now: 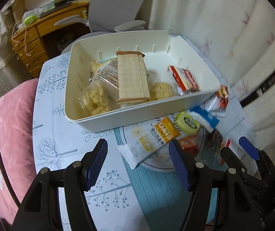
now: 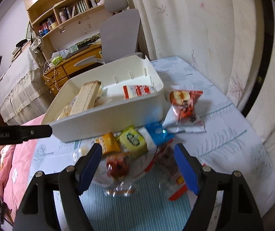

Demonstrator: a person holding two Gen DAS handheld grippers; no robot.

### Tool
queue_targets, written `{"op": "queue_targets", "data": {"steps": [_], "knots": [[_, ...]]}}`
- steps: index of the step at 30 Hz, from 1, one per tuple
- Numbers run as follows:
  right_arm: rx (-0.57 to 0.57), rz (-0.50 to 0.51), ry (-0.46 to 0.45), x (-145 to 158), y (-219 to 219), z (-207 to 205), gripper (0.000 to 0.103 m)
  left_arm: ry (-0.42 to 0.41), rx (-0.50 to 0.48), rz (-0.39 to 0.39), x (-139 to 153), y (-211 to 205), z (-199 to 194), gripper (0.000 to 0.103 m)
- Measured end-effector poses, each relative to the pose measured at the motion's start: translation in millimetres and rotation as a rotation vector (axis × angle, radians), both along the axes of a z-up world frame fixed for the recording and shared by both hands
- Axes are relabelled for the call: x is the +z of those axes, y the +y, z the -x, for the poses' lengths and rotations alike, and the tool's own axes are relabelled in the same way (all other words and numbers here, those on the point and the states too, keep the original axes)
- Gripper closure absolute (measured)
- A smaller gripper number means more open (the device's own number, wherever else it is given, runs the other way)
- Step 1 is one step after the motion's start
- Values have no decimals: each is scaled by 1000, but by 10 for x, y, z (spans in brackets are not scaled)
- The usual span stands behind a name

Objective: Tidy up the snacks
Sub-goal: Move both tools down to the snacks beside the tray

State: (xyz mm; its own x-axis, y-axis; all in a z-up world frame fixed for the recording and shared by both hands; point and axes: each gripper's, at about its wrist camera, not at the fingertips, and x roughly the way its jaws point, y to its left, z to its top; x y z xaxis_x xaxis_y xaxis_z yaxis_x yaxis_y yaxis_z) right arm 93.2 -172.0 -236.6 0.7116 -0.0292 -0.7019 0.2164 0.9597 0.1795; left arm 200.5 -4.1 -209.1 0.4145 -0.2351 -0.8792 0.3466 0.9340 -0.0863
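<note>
A white bin (image 1: 118, 118) (image 2: 106, 117) stands on the patterned table and holds several snacks: a long tan wafer pack (image 1: 132, 77) (image 2: 85, 97), clear bags of puffs (image 1: 95, 100) and a red-white pack (image 1: 185, 78) (image 2: 137, 91). In front of it a pile of loose snacks lies on a clear plate: a white oats bar (image 1: 153, 140), a green pack (image 1: 189, 124) (image 2: 134, 139), a blue pack (image 1: 205, 117) (image 2: 157, 132), a red pack (image 2: 117, 165). My left gripper (image 1: 137, 161) is open just before the oats bar. My right gripper (image 2: 137, 165) (image 1: 234, 148) is open above the red pack.
A red-white bag (image 2: 183, 107) lies right of the bin. A pink cushion (image 1: 8, 134) is at the left table edge. A grey chair (image 2: 118, 32), a wooden desk (image 1: 33, 38) and a curtain (image 1: 224, 28) stand behind the table.
</note>
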Motion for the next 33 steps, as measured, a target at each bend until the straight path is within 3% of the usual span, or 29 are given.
{"op": "queue_targets", "data": {"steps": [15, 26, 33], "knots": [[21, 92, -31, -248, 368, 212, 26, -51, -302, -99, -445, -246, 103, 38], [57, 210, 14, -435, 608, 110, 26, -26, -369, -125, -876, -296, -12, 38], [54, 233, 59, -570, 636, -48, 30, -90, -394, -122, -1013, -305, -44, 38]]}}
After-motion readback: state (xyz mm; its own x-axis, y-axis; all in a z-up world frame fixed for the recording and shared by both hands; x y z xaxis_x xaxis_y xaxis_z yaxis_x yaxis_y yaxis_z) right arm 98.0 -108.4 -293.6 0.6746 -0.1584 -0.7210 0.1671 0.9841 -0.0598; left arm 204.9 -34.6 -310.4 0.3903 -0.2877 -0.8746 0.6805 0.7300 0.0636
